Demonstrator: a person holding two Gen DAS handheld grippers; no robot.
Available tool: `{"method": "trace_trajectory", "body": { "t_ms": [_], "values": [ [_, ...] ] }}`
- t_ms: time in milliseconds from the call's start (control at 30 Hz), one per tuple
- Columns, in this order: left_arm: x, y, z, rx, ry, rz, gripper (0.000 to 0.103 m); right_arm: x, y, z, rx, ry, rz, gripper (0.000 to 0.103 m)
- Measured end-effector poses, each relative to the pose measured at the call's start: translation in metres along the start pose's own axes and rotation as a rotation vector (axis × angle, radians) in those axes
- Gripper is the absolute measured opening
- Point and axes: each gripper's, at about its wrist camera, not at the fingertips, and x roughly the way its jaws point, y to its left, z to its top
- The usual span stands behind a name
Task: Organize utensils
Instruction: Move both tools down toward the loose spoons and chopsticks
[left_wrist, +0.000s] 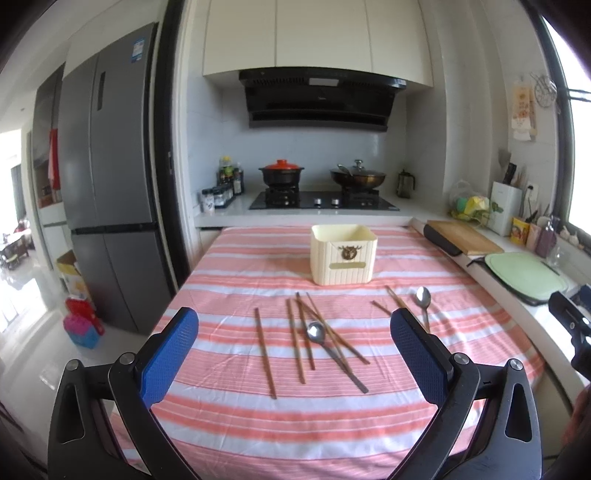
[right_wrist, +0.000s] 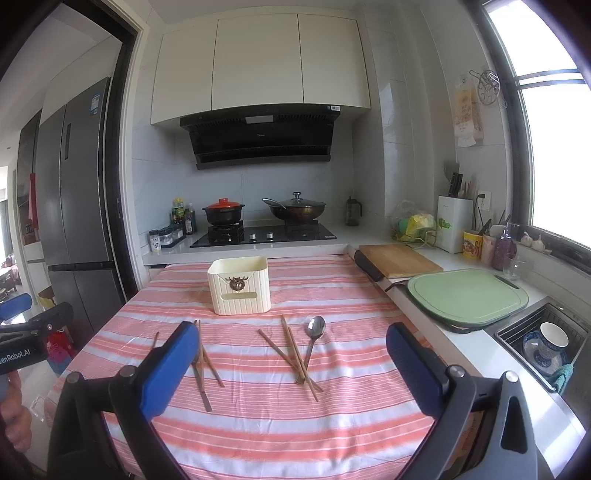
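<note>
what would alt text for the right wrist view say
An open tool hovers over a pink striped tablecloth with a spoon and scattered chopsticks in front of a cream box. A stove with two pots stands behind.

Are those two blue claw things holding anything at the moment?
No. The left gripper and right gripper are both open and empty; the brown wooden chopsticks and silver metal spoons lie on the striped cloth.

White lettering "enRobot.AI", start cut off by frame edge, on black body of left gripper (right_wrist: 22, 354), right wrist view. Blue sticker on fridge (right_wrist: 74, 206) door, print too small to read.
</note>
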Motion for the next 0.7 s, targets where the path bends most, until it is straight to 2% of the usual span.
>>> {"method": "trace_trajectory", "body": {
  "t_ms": [100,233,300,400,600,700],
  "values": [
    [0.02,0.013,-0.006,-0.055,0.044,0.051,0.103,0.009,-0.005,-0.002,-0.002,-0.001,-0.028,0.103],
    [0.062,0.023,-0.02,0.001,0.199,0.101,0.103,0.027,-0.015,-0.006,0.015,0.034,-0.043,0.103],
    [0.079,0.031,-0.029,-0.01,0.245,0.113,0.103,0.035,-0.018,-0.009,0.017,0.047,-0.053,0.103],
    [0.105,0.043,-0.041,-0.041,0.31,0.091,0.103,0.048,-0.023,-0.014,0.015,0.067,-0.053,0.103],
    [0.151,0.055,-0.05,-0.065,0.374,0.067,0.103,0.081,-0.036,-0.024,0.0,0.134,-0.057,0.103],
    [0.177,0.057,-0.05,-0.067,0.414,0.067,0.103,0.103,-0.055,-0.027,0.035,0.187,-0.059,0.103]
  ]
}}
